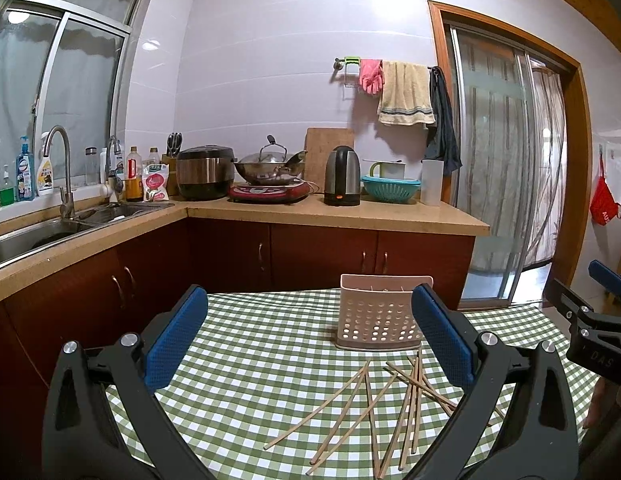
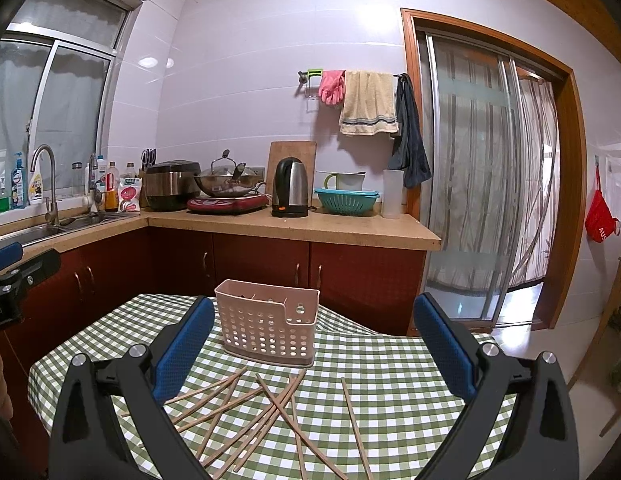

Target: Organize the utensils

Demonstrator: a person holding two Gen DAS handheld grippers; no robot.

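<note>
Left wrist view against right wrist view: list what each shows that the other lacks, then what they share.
Only the left wrist view shows the right gripper, at its right edge, and the sink basin from above.

Only the right wrist view shows the left gripper, at its left edge, and the holder's inner dividers with a hanging hole in its taller wall.

Both show open blue-padded fingers framing the pink perforated holder, wooden chopsticks scattered loose on the green checked tablecloth, and the kettle on the counter.
</note>
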